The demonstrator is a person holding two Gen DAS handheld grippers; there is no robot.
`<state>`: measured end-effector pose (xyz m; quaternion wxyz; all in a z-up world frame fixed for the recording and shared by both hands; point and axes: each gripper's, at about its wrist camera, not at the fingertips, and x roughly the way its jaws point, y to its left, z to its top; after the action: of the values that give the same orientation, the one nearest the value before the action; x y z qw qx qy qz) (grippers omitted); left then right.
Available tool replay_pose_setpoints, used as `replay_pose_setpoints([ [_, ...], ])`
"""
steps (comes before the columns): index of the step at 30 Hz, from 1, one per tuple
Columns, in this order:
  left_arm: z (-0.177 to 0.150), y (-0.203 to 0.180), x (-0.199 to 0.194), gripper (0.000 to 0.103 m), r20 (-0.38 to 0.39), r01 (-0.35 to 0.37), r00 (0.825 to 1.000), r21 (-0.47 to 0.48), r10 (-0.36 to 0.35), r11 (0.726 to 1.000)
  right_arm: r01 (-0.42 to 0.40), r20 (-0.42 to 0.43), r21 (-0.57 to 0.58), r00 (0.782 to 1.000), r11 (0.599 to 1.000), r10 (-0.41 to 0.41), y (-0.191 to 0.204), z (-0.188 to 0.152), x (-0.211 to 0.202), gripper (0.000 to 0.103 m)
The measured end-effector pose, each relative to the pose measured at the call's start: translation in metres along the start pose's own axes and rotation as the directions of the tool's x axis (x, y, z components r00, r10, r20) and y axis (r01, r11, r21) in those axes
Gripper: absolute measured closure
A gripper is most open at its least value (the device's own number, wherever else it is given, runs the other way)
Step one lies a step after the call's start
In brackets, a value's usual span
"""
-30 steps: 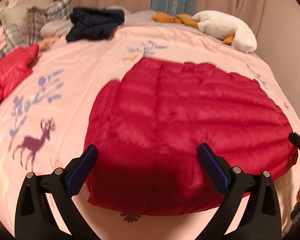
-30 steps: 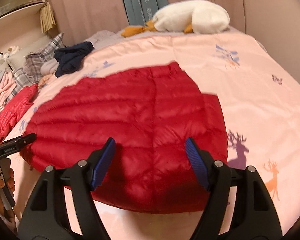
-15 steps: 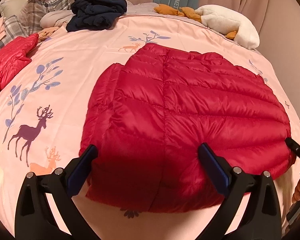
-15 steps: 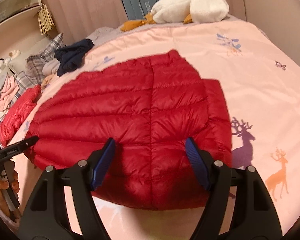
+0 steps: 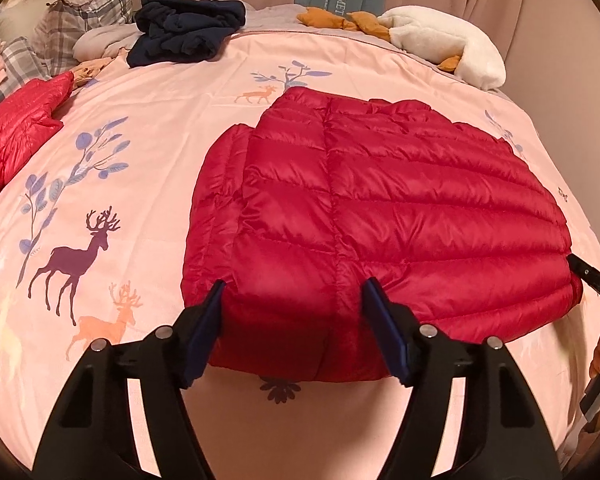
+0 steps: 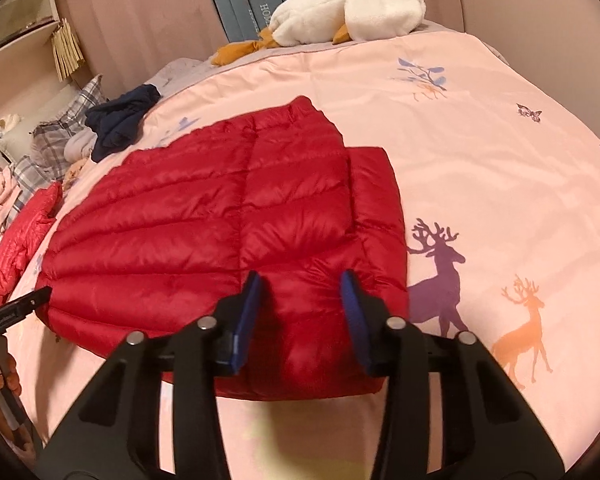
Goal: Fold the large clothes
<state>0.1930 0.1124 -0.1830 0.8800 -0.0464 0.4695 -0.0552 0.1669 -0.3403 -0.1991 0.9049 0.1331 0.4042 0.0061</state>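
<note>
One red down jacket lies flat on the bed, sleeves tucked under. Both the left tongs and right tongs are closing over its near hem, pads not yet pressing. The slick puffy fabric could slip out, or only the top layer get pinched. A second red jacket lies well apart.

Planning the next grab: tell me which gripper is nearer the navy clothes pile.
Left. The left gripper closes over the red jacket's near hem on the pile's side; the right gripper closes at the opposite end.
</note>
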Motion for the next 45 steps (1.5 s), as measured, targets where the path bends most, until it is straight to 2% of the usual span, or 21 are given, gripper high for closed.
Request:
replay_pose_setpoints([
  [6, -0.002, 0.005, 0.008, 0.033, -0.013, 0.011, 1.000, -0.023, -0.011, 1.000, 0.018, -0.023, -0.001, 1.000, 1.000, -0.018, 0.000, -0.001, 0.009, 0.065],
  [9, -0.002, 0.008, 0.006, 0.033, -0.013, 0.011, 1.000, -0.035, -0.012, 0.999, 0.022, 0.017, 0.002, 1.000, 1.000, -0.022, 0.005, 0.009, -0.004, 0.063],
  [11, -0.002, 0.009, 0.001, 0.033, -0.007, 0.007, 1.000, -0.044, -0.008, 0.999, 0.013, 0.057, -0.001, 0.998, 1.000, -0.013, 0.009, 0.018, -0.015, 0.057],
  [13, -0.004, 0.012, -0.004, 0.033, 0.000, 0.005, 1.000, -0.053, -0.005, 0.999, 0.003, 0.091, -0.014, 0.996, 1.000, -0.002, 0.015, 0.025, -0.024, 0.047],
  [17, -0.003, 0.013, -0.017, 0.033, 0.031, -0.002, 1.000, -0.052, 0.003, 0.999, -0.014, 0.108, -0.064, 0.994, 0.998, 0.021, 0.030, 0.036, -0.027, 0.044],
  [23, 0.014, -0.001, -0.029, 0.033, 0.089, 0.021, 0.996, -0.018, -0.019, 1.000, -0.030, 0.079, -0.097, 0.996, 0.995, 0.037, 0.054, 0.054, -0.001, 0.044],
  [27, 0.033, -0.016, -0.023, 0.033, 0.118, 0.031, 0.992, 0.012, -0.032, 0.999, -0.050, 0.063, -0.123, 0.996, 0.991, 0.058, 0.071, 0.067, 0.016, 0.044],
  [30, 0.047, -0.028, -0.013, 0.033, 0.125, 0.031, 0.992, 0.033, -0.035, 0.999, -0.037, 0.044, -0.152, 0.998, 0.988, 0.045, 0.083, 0.074, 0.031, 0.044],
  [33, 0.056, -0.034, 0.005, 0.033, 0.102, 0.014, 0.995, 0.048, -0.018, 0.999, -0.019, 0.007, -0.177, 1.000, 0.984, 0.020, 0.090, 0.076, 0.049, 0.044],
  [37, 0.056, -0.034, 0.030, 0.033, 0.029, -0.004, 1.000, 0.065, 0.002, 0.998, -0.014, -0.046, -0.190, 0.999, 0.982, 0.005, 0.091, 0.073, 0.069, 0.043],
  [42, 0.053, -0.034, 0.038, 0.032, 0.017, -0.005, 1.000, 0.085, 0.003, 0.996, -0.011, -0.095, -0.216, 0.995, 0.976, -0.010, 0.092, 0.068, 0.085, 0.042],
  [45, 0.062, -0.035, 0.031, 0.032, 0.025, 0.000, 1.000, 0.084, -0.002, 0.996, -0.043, -0.071, -0.201, 0.997, 0.979, 0.029, 0.091, 0.075, 0.071, 0.042],
])
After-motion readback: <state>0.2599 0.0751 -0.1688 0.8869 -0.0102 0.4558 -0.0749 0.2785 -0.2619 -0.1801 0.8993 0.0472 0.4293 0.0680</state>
